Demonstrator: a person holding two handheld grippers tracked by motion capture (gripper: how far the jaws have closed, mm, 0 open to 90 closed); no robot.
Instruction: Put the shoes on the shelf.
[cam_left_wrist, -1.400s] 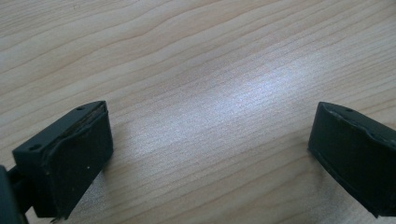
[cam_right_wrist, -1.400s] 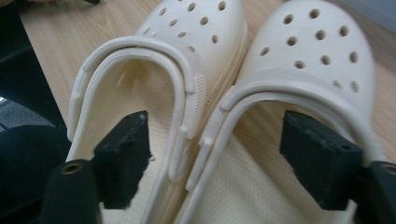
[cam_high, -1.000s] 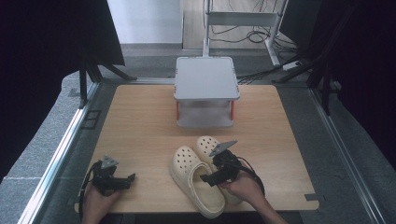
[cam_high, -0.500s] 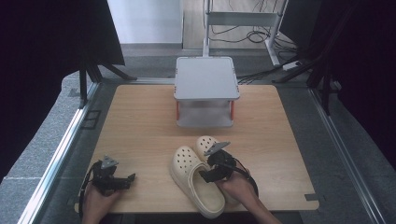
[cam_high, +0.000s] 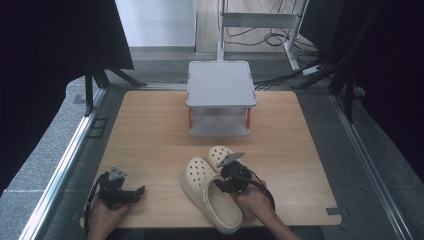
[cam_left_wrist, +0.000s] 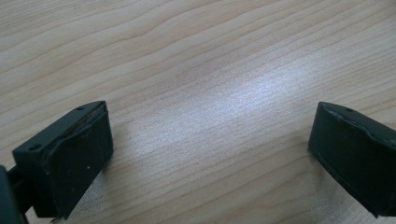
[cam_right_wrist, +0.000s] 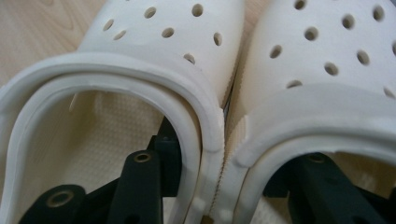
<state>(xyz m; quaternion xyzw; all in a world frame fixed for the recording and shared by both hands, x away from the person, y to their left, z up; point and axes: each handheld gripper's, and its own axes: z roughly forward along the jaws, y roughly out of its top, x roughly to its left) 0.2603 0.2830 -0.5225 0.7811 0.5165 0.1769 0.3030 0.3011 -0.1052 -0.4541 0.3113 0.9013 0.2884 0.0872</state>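
Wooden tabletop, grey two-tier stand at the far side, black curtains round. Pair of cream clogs at the near edge, right of centre, side by side, toes aimed away and slightly left, heels toward the person. Right gripper sits on them from the heel end: one jaw inside each clog, jaws have just been closing and now pinch the two touching inner walls together. Left gripper well apart at near left, jaws wide, bare wood between them. Right hand is nearer; any lift goes along the clogs' long axis.
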